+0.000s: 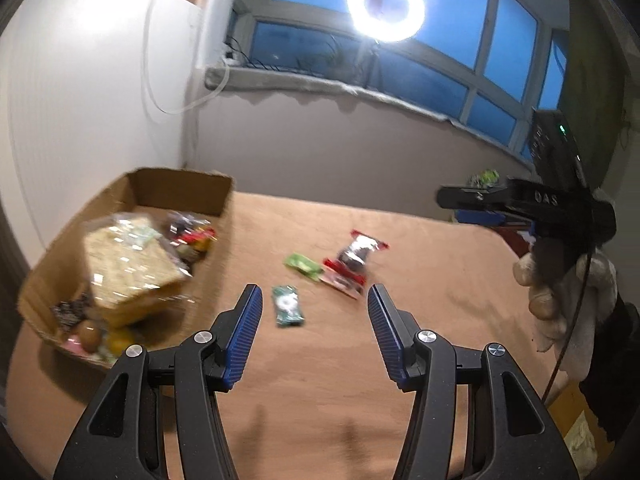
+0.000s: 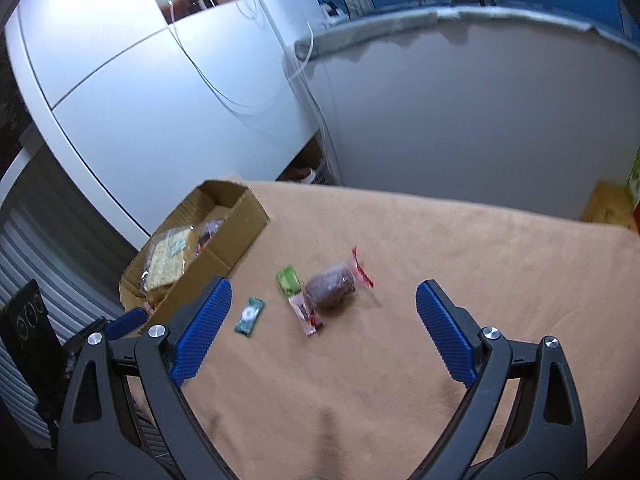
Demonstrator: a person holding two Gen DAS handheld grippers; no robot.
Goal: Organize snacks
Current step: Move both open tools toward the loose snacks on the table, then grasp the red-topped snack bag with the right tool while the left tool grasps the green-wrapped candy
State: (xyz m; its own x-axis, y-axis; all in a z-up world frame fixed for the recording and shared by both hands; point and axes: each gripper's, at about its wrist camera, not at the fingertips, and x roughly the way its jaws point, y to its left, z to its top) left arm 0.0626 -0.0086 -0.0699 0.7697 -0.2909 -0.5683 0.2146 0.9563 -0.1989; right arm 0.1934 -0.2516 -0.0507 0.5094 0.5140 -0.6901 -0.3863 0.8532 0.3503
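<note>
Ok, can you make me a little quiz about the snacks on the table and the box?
1. True or false: the cardboard box already has snacks in it.
2. How many loose packets lie on the tan cloth? A) one B) four C) seven
3. Fill in: neither the left gripper nor the right gripper holds a ______.

Key
1. True: a big clear bag of crackers and smaller items sit inside.
2. B: the dark green packet, the light green packet, the pink packet and the red-ended wrapper with a brown snack.
3. Snack: both stand open and empty.
</note>
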